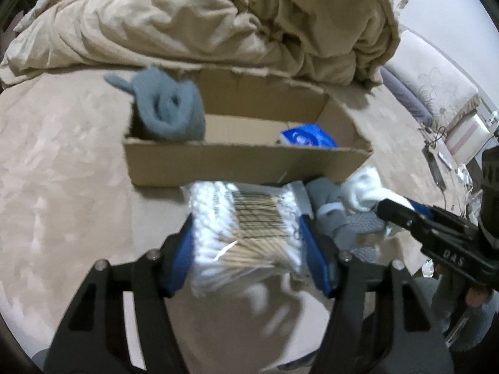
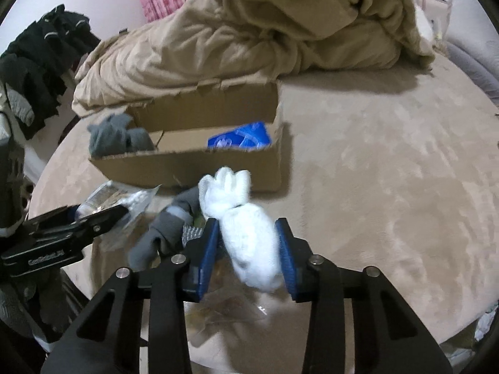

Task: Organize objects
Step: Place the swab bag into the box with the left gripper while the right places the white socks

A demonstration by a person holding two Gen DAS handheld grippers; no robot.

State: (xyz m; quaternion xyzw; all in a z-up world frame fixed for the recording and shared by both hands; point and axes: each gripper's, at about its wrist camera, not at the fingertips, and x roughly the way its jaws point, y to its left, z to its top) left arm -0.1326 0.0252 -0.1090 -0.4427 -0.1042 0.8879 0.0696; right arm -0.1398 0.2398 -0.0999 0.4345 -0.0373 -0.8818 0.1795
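An open cardboard box (image 1: pixel 243 163) (image 2: pixel 199 168) lies on a beige bed. Inside it are a rolled grey sock (image 1: pixel 170 115) (image 2: pixel 117 138) at the left end and a blue packet (image 1: pixel 307 137) (image 2: pixel 240 138) at the right. My left gripper (image 1: pixel 246 218) is shut on a clear pack of cotton swabs (image 1: pixel 249 227) just in front of the box; the pack also shows in the right wrist view (image 2: pixel 115 198). My right gripper (image 2: pixel 248 227) is shut on a white rolled sock (image 2: pixel 246 233) (image 1: pixel 366 193) near the box's front wall. A grey glove (image 2: pixel 165 227) (image 1: pixel 333 212) lies between the grippers.
A rumpled beige duvet (image 1: pixel 199 21) (image 2: pixel 259 31) is piled behind the box. Dark clothes (image 2: pixel 40 65) hang at the left. A nightstand with clutter (image 1: pixel 461 134) stands at the right of the bed. A clear wrapper (image 2: pixel 224 311) lies under my right gripper.
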